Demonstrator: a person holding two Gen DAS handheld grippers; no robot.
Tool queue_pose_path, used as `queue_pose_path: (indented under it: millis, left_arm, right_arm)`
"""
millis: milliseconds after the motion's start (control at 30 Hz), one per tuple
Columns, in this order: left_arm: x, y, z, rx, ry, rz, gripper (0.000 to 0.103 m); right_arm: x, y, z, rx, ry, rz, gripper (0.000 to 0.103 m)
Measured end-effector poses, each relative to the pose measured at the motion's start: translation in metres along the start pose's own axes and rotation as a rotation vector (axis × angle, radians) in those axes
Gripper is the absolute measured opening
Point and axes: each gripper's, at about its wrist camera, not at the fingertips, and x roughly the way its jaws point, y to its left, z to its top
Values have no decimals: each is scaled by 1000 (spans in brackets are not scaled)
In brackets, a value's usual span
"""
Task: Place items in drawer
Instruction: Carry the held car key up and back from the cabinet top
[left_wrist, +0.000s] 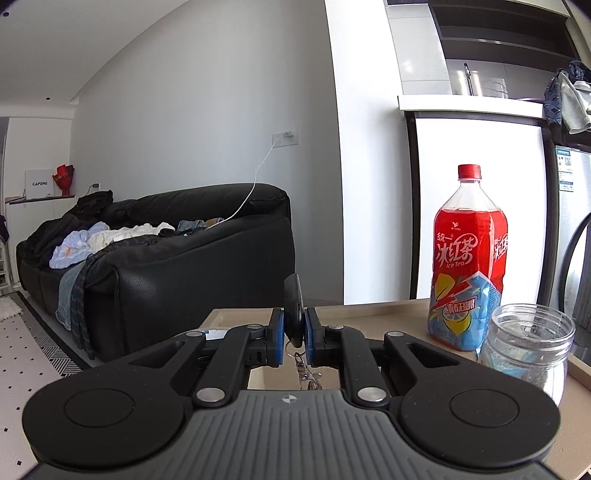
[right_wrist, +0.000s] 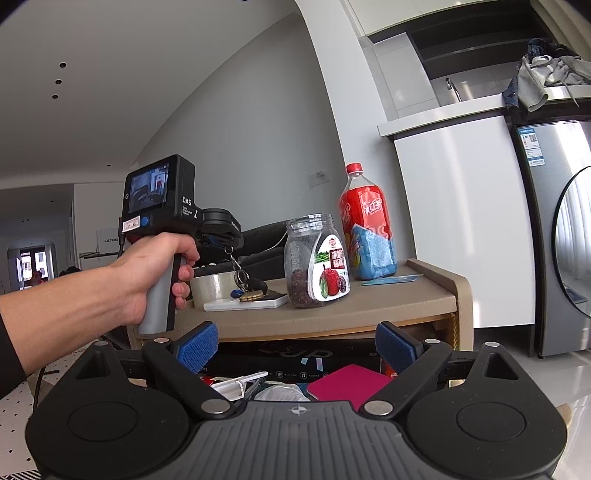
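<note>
Keys (left_wrist: 294, 314) hang pinched tight in my left gripper (left_wrist: 294, 334). I lift them clear, then swing over the open drawer (right_wrist: 332, 380). Right gripper (right_wrist: 295, 350) gapes wide, holding nothing.

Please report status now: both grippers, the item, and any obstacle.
Left gripper shut on key fob, keyring dangling above table. Right gripper open, empty, over open drawer. Jar and bottle stand nearby.

left gripper (left_wrist: 294, 332) fingers (left_wrist: 275, 334) pinch a key fob (left_wrist: 293, 308).
</note>
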Motion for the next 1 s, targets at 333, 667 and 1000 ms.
queue_pose_path:
  millis: [333,667,1000]
  left_arm:
    - [-28,-2,18,34,-33,14,13]
    - [-54,-5,27,50,-53,-1,13]
    - [-88,-7,32,60,-80,-21,13]
  right_arm:
    - [-10,15,0,-31,-25,16,95]
    - [-16,14,5,-26,-43,5,95]
    - [-27,18,9,-34,-66,4,95]
